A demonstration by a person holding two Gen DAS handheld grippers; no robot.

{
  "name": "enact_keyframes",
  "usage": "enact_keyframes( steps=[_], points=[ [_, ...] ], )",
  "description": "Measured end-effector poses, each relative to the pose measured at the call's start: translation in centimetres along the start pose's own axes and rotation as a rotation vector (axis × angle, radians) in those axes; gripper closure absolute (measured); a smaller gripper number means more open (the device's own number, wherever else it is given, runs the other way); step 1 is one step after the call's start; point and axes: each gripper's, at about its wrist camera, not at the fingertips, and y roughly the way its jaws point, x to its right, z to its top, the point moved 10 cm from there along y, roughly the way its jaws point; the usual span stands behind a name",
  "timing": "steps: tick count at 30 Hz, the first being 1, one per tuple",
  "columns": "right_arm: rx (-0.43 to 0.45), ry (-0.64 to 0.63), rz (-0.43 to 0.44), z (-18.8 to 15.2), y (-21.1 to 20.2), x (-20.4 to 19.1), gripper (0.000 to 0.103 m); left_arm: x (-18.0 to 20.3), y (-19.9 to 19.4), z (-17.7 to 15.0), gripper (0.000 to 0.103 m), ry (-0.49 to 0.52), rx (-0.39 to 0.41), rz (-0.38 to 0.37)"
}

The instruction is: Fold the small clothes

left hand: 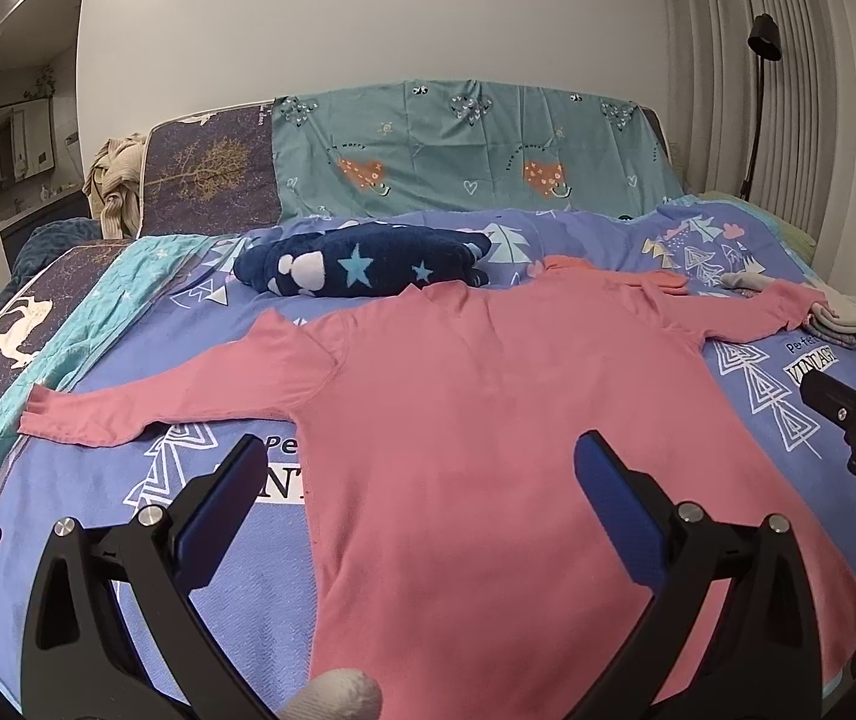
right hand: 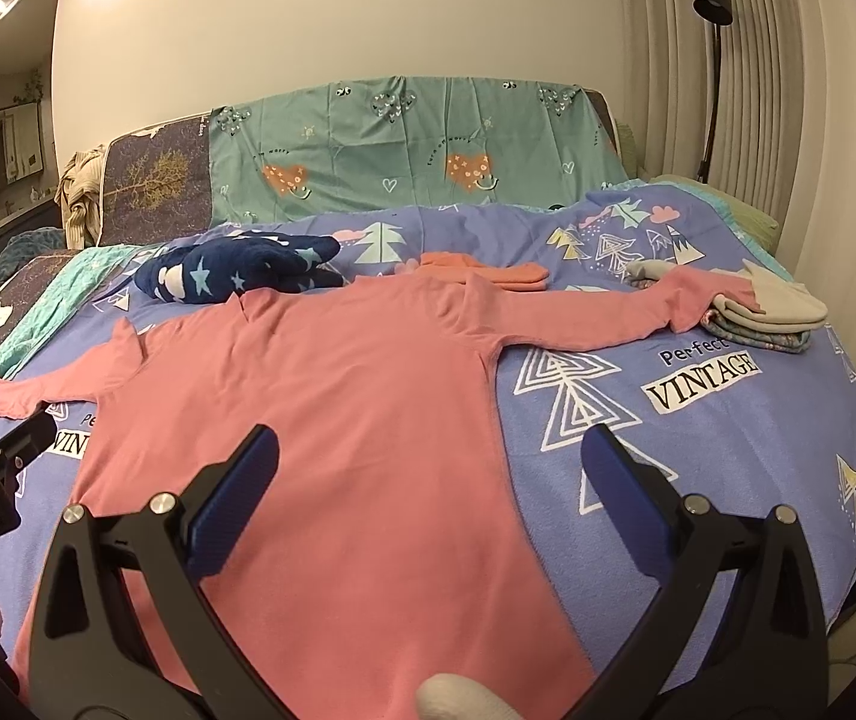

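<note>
The pink shirt (left hand: 487, 420) lies flat on the bed (left hand: 787, 468), sleeves spread toward 9 and 3 o'clock, collar at 12. Both the left claw (left hand: 416, 498) and the right claw (right hand: 428, 492) hover wide open near its hem, gripping nothing. The right cuff rests against the folded clothes (right hand: 763, 318) at 2 o'clock; pulling that sleeve could likely drag and topple them.
</note>
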Motion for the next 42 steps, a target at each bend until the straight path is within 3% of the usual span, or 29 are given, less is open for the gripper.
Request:
enact_keyframes(
  steps=[31, 37, 42],
  points=[
    [0.004, -0.031, -0.007, -0.4, -0.4, -1.7, 0.002, -2.4, -1.5, -0.3, 0.001, -0.052, 0.091, -0.028],
    [0.011, -0.042, -0.005, -0.2, -0.6, -2.6, 0.002, -3.6, -1.3, -0.8, 0.001, -0.07, 0.057, -0.019],
    [0.073, -0.051, -0.017, 0.3, -1.3, -3.2, 0.002, -5.4, -1.6, -1.0, 0.001, -0.117, 0.079, -0.021]
  ],
)
